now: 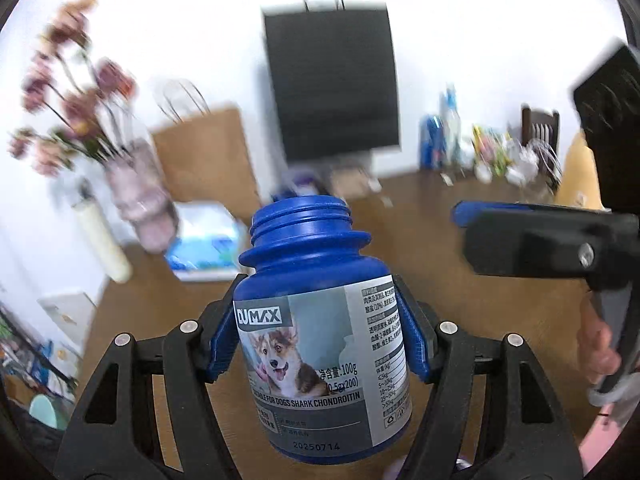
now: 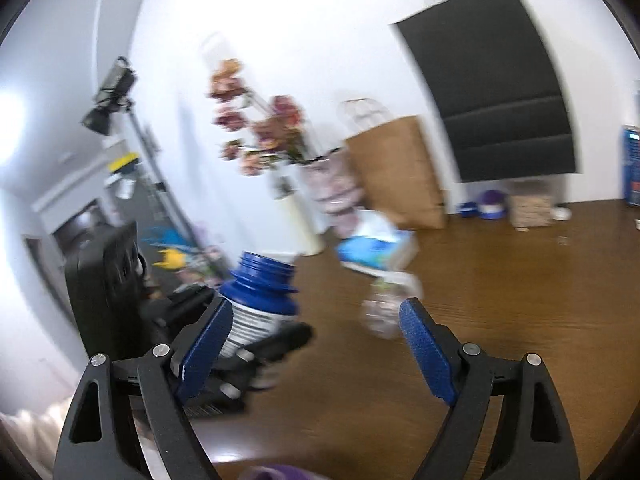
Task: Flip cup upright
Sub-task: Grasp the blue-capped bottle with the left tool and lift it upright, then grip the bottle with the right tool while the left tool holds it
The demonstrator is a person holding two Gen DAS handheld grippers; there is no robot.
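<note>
Two grippers in view. Left gripper (image 1: 318, 334) clamps the blue bottle (image 1: 320, 344) by its labelled body, blue pads pressing both sides; bottle held above the brown table (image 1: 460, 280), open threaded mouth pointing up, no cap on. Right gripper (image 2: 316, 344) fingers spread wide, nothing between them, just beside the bottle (image 2: 258, 296). Background blurred: black bag (image 1: 332, 80), brown paper bag (image 1: 208, 152), flowers (image 1: 76, 92)

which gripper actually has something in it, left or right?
The left gripper: its blue pads clamp the blue supplement bottle, mouth up. The right gripper is spread wide, nothing between its fingers.
</note>
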